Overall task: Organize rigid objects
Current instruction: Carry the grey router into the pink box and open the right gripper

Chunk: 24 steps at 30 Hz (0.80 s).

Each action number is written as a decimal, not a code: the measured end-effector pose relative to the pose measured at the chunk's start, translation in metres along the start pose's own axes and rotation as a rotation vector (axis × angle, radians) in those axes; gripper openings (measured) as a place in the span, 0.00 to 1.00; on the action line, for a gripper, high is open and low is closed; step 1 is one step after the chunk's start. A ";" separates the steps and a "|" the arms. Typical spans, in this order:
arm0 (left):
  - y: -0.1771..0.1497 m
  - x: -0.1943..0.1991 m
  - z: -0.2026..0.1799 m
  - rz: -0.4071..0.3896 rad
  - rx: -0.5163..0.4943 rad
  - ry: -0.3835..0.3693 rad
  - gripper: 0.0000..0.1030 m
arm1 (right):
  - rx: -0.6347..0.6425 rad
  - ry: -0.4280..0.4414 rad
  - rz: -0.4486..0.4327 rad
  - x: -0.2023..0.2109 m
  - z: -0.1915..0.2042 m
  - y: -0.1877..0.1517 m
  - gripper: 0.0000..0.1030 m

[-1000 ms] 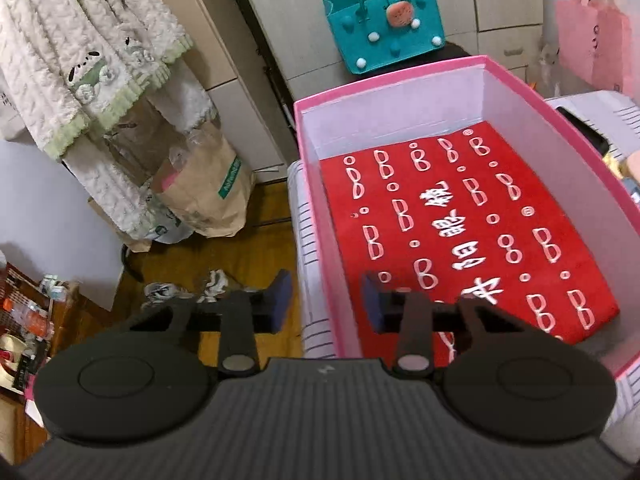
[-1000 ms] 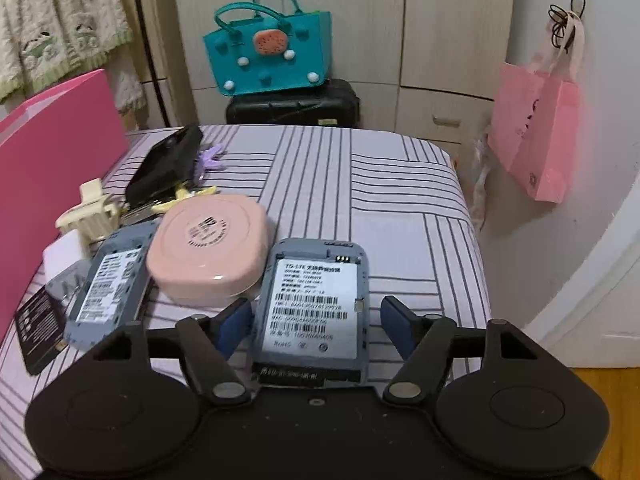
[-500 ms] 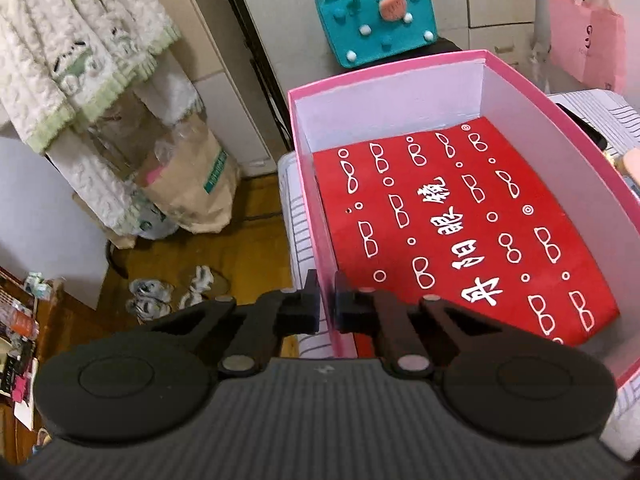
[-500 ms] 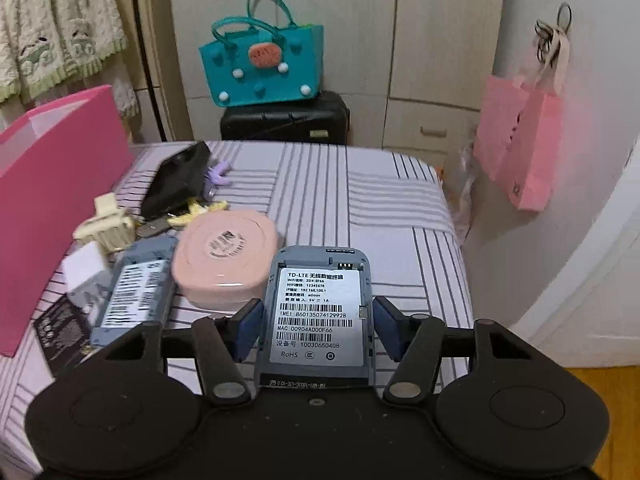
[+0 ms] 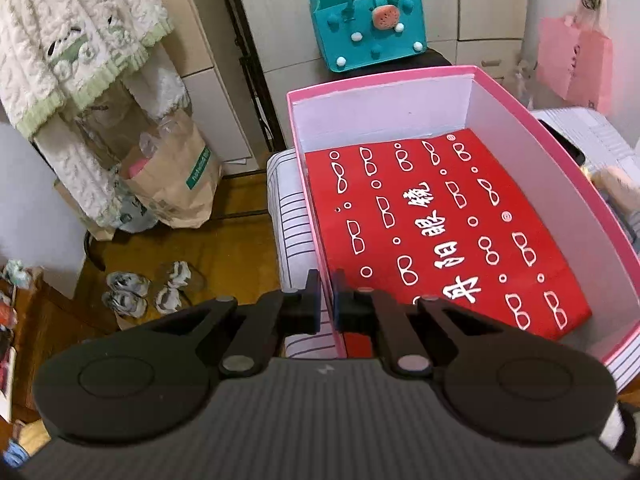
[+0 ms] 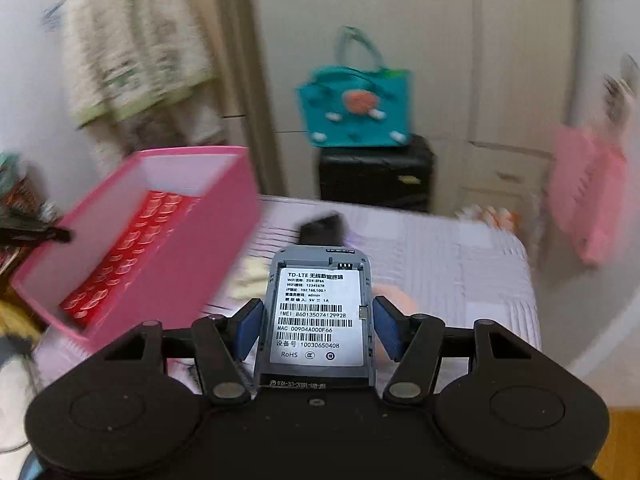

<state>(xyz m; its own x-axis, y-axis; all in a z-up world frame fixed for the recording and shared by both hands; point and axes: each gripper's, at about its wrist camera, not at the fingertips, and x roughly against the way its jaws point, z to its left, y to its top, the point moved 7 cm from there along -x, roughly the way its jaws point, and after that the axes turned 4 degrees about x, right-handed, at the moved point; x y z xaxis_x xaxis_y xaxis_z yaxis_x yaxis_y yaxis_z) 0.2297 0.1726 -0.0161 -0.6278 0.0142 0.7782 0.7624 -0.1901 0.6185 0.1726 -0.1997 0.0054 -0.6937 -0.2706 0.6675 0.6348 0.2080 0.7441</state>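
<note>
Moved since earlier: grey router point(image 6: 318, 316) lifted off the striped bed point(image 6: 460, 264), right view swung toward the pink box point(image 6: 224, 216); left fingers went from apart to pinched together
Left gripper point(image 5: 325, 298): clamped on the pink box's near-left wall point(image 5: 320, 248), one finger outside, one inside
Right gripper point(image 6: 318, 326): blue pads point(image 6: 250, 330) pressed on both sides of the router, label up, right of the box
Box: on the bed; red printed sheet point(image 5: 440, 232) lines its floor
Behind the box: teal bag point(image 5: 368, 28); view blurred
</note>
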 end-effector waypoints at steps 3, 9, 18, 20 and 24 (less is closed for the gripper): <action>-0.005 0.008 0.000 -0.023 -0.018 -0.021 0.06 | 0.098 -0.001 0.041 0.004 0.025 0.020 0.63; -0.008 0.009 0.000 -0.064 -0.025 -0.034 0.06 | 0.169 0.140 0.072 -0.005 0.074 0.064 0.63; -0.013 0.012 0.005 -0.071 0.015 -0.099 0.08 | 0.132 0.343 0.183 -0.093 0.145 0.093 0.63; -0.012 0.011 0.006 -0.064 0.022 -0.114 0.08 | 0.116 0.364 0.218 -0.114 0.157 0.100 0.63; -0.010 0.010 0.007 -0.048 0.013 -0.123 0.08 | 0.117 0.370 0.278 -0.162 0.181 0.114 0.63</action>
<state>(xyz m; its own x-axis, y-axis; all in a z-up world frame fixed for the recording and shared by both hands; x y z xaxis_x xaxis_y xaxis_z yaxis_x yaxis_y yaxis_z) 0.2168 0.1812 -0.0137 -0.6406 0.1431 0.7544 0.7343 -0.1733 0.6564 0.2956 0.0384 -0.0129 -0.3221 -0.5016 0.8029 0.7218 0.4187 0.5511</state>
